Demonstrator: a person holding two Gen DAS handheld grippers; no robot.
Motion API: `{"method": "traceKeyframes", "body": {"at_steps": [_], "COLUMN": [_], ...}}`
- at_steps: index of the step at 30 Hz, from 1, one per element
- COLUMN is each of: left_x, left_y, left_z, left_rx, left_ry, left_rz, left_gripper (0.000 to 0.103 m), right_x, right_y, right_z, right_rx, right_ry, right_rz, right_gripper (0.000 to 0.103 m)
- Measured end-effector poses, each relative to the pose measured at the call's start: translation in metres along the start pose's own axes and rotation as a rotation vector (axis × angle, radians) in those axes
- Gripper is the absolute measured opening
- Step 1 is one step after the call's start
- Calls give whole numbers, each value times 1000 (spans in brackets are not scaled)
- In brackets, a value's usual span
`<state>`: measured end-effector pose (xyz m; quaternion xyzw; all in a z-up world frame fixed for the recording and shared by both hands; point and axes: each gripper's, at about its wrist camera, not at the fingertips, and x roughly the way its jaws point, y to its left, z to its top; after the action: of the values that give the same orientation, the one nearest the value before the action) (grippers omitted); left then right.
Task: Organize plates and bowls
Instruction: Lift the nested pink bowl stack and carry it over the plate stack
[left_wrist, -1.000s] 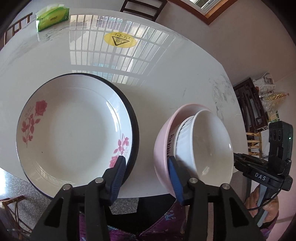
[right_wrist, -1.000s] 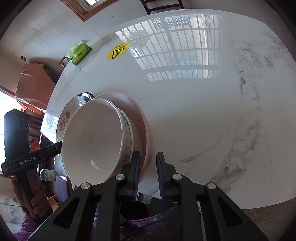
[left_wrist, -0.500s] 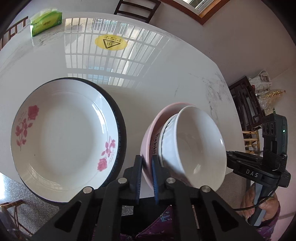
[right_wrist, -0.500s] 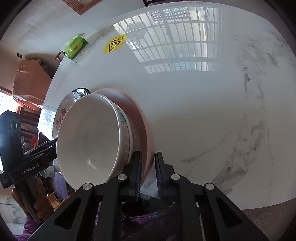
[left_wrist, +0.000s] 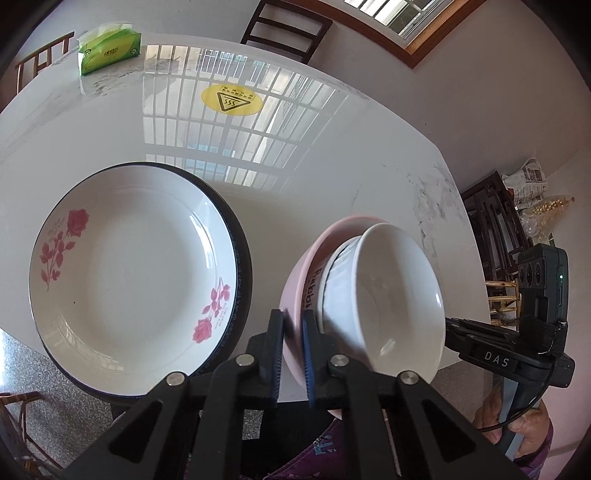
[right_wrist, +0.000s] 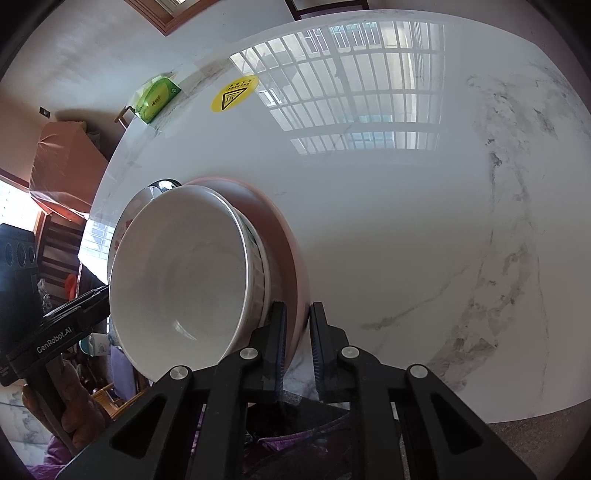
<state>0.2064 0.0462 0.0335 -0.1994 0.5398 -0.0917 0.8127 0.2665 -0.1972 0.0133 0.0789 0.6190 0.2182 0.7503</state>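
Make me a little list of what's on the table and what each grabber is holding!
Table: white marble table
Plate: rose plate with dark rim, flat on the table
Bowls: white bowl nested inside pink bowl, both tilted
Left gripper: shut on the pink bowl's rim
Right gripper: shut on the pink bowl's other side
Far side: green tissue pack, yellow sticker

I see a glossy white marble table (left_wrist: 332, 177) mirroring a barred window, a yellow sticker (left_wrist: 231, 99) and a green tissue pack (left_wrist: 109, 52) on it. Beyond it stand a dark chair (left_wrist: 286, 31), plain walls, a wood-framed window (left_wrist: 410, 26) and a dark shelf (left_wrist: 495, 225).
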Motion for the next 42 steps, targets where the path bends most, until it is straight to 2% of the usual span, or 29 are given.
{"method": "traceKeyframes", "body": {"at_steps": [17, 28, 42], "left_x": [-28, -65, -112], "left_y": [-2, 20, 73], "left_z": [1, -1, -2], "left_rx": [3, -34, -124], "left_ry": [-64, -135, -220], "left_rz": [-1, 25, 64], "left_gripper": [9, 9, 9], "right_x": [-20, -22, -7], "right_y": [6, 42, 106], "right_z": [0, 8, 21], "right_rx": [-21, -72, -165], "right_ry": [-34, -43, -27], "right_rz": [21, 46, 88], "right_gripper": [15, 15, 15]}}
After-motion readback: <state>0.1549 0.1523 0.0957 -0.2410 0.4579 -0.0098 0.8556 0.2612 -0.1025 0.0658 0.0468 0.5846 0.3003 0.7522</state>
